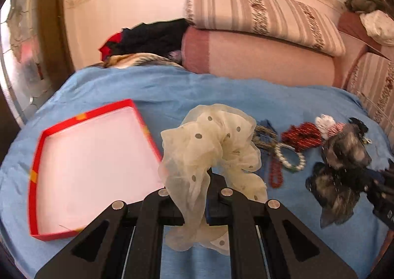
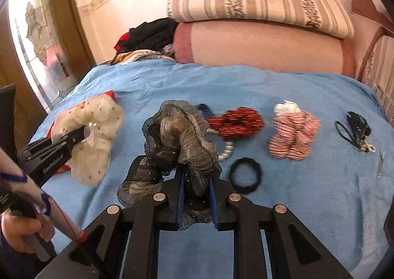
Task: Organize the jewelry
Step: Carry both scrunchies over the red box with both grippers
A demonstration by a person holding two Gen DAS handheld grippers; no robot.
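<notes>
Both tools are carrying scrunchies, so the step in hand looks like moving hair pieces into the box. Left tool (image 1: 197, 195) is closed on the cream scrunchie (image 1: 211, 141), holding it lifted just beside the right edge of the red box (image 1: 39, 155); the box interior is looking bare. Right tool (image 2: 195, 195) is clamped on the grey scrunchie (image 2: 179, 136), raised over the blue bed (image 2: 246, 81), well apart from the box. Next move is probably swinging the cream one left over the box rim and releasing; loose fabric is hanging below the fingers and could drag on the rim. Remaining on the bed: red scrunchie (image 2: 236, 123), pink striped scrunchie (image 2: 293, 136), black hair tie (image 2: 245, 175), pearl bracelet (image 1: 290, 155), red bead string (image 1: 275, 173), black cord bits (image 2: 354, 128) near the right edge. Room is open in front of both tools; pillows (image 2: 258, 40) are bounding the far side, and the bed edge is dropping off left of the box.
</notes>
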